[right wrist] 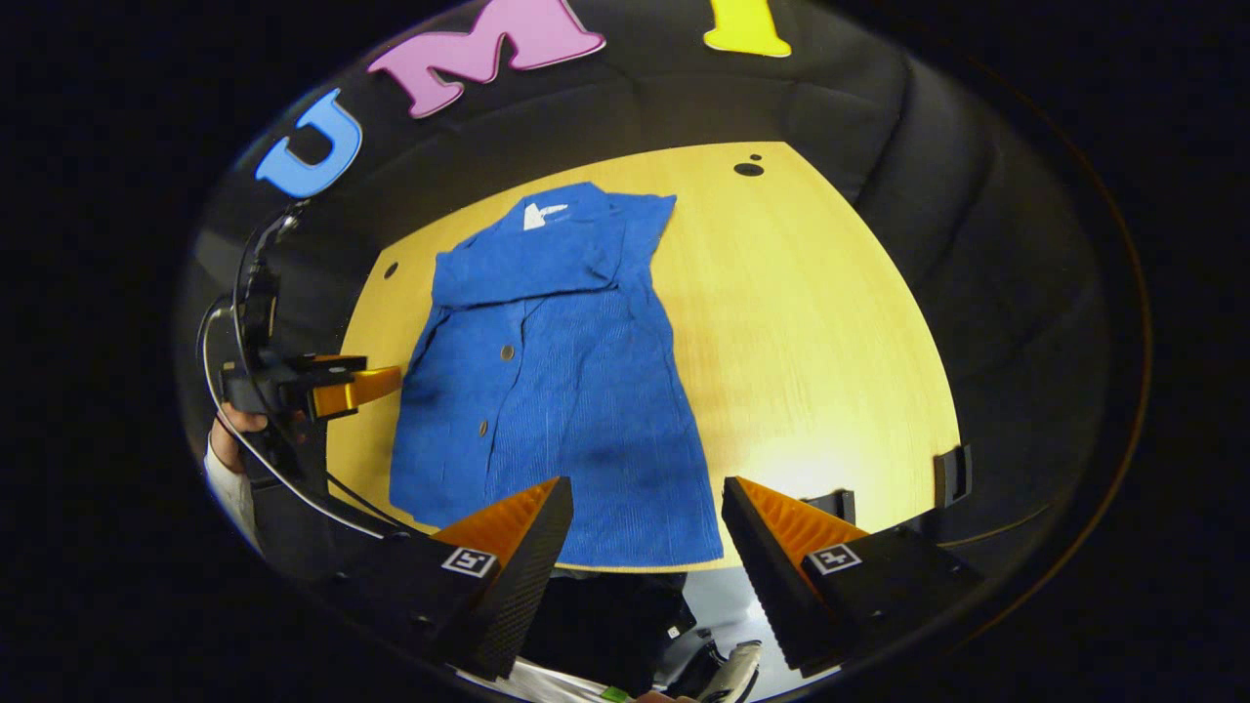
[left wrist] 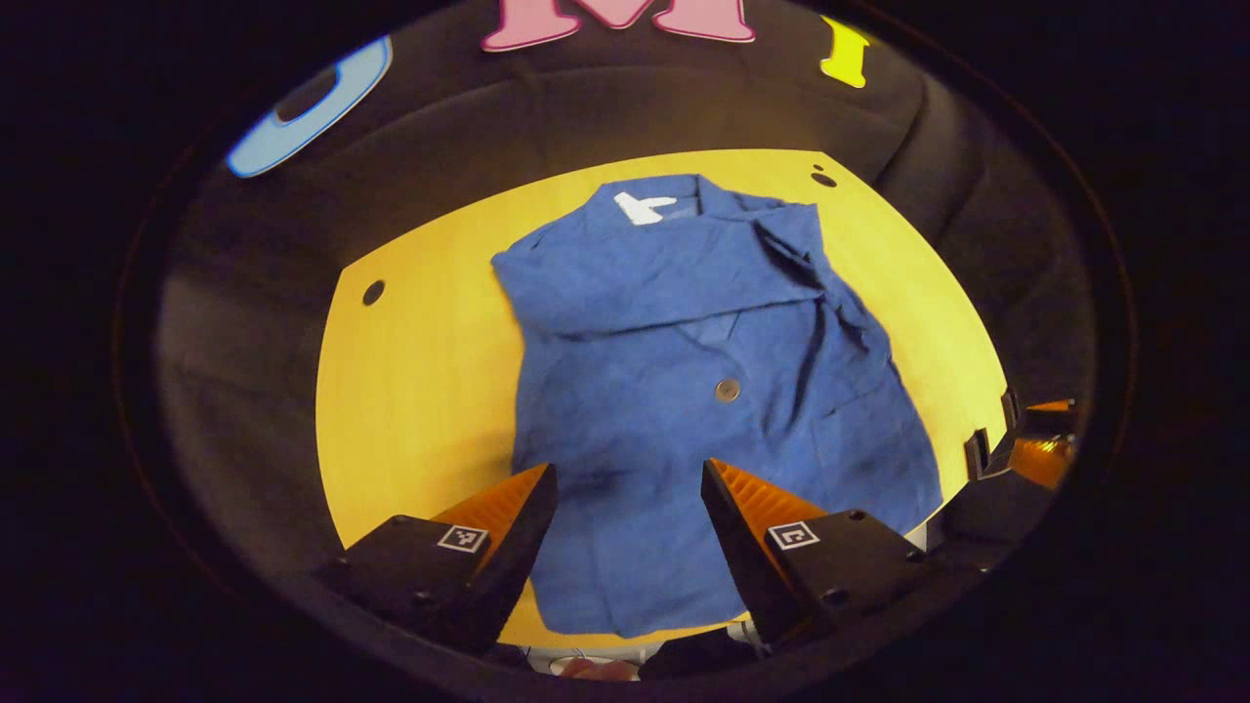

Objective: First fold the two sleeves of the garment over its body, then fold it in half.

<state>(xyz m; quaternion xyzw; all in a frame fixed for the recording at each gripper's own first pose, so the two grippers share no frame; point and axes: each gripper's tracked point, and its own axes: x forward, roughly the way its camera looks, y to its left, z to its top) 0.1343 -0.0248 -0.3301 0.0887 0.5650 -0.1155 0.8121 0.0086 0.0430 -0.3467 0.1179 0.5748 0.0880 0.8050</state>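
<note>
The left gripper (left wrist: 630, 478) hangs above the near hem of the blue shirt (left wrist: 684, 391), its two fingers spread wide with nothing between them. In the right gripper view it shows off the table's left edge, held by a hand (right wrist: 234, 434) in a light sleeve, cables looping from its body. The right gripper (right wrist: 649, 493) hovers over the shirt's near right corner, fingers equally wide and empty. The shirt lies flat on the yellow wooden table (left wrist: 410, 371), both sleeves folded across its chest, collar and white tag (left wrist: 643, 207) toward the far edge. Small dark holes (left wrist: 373, 292) dot the tabletop.
</note>
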